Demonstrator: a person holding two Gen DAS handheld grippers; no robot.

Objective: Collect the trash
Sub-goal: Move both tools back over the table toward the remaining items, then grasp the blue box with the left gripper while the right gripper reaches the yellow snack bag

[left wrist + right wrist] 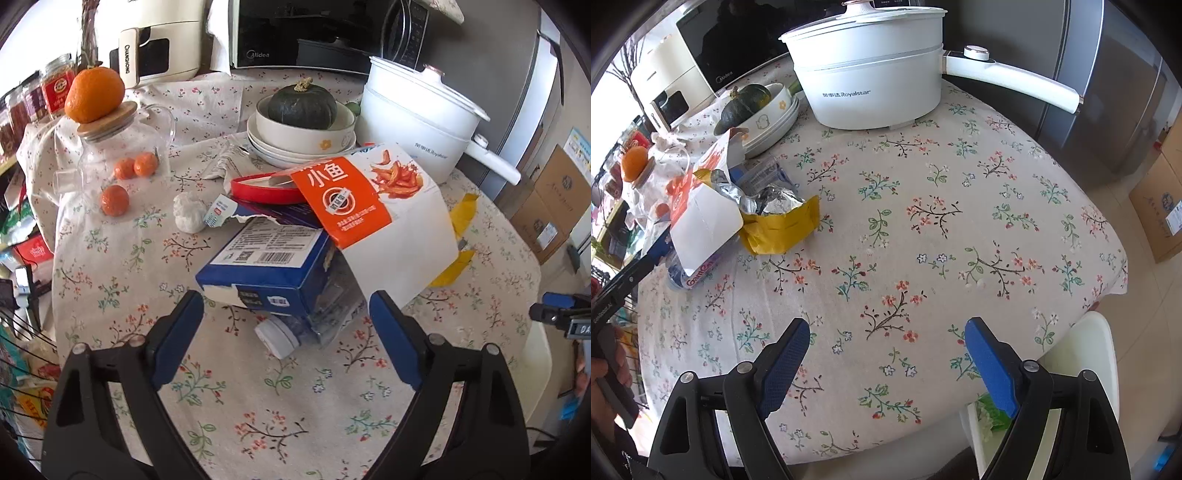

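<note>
Left gripper (286,308), jaws spread wide and holding nothing, hovers just short of the blue carton (266,264) heaped mid-frame under the orange snack box (354,195), while the right gripper (886,338), equally wide and empty-handed, hangs over bare floral tabletop (960,206) at lower frame.

"Midea" on the microwave (314,33), "Royalstar" on the white pot (868,77), "小鱼" on the orange packet (343,195) (snack wrapper), "CHANGHONG" on the cream appliance (155,51)
</note>
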